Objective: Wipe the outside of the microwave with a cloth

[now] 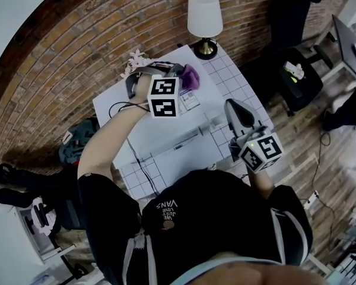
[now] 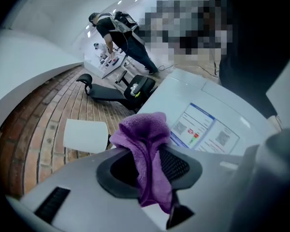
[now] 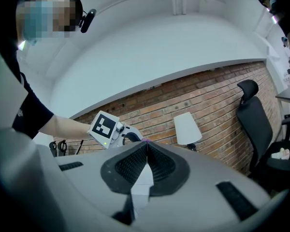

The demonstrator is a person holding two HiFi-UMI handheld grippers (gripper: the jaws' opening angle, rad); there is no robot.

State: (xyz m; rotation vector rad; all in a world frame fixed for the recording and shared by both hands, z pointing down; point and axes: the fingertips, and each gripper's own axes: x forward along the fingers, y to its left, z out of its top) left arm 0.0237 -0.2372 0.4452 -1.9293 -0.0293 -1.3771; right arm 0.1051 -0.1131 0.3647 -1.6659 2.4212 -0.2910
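The white microwave (image 1: 166,136) stands on a tiled table below me, its top facing up. Its label stickers (image 2: 199,128) show in the left gripper view. My left gripper (image 1: 179,75) is over the far part of the microwave's top, shut on a purple cloth (image 2: 147,151) that hangs bunched between its jaws. That purple cloth (image 1: 190,76) also shows in the head view. My right gripper (image 1: 238,113) hovers off the microwave's right side, jaws pressed together with nothing in them. In the right gripper view, the right gripper (image 3: 146,153) points toward the left gripper (image 3: 117,131) and the brick wall.
A white lamp (image 1: 204,21) stands at the table's far right corner. A brick wall (image 1: 59,46) runs behind the table. A black office chair (image 1: 296,52) stands to the right. A cable (image 1: 141,165) trails over the microwave's left side. Another person (image 2: 121,33) works far off.
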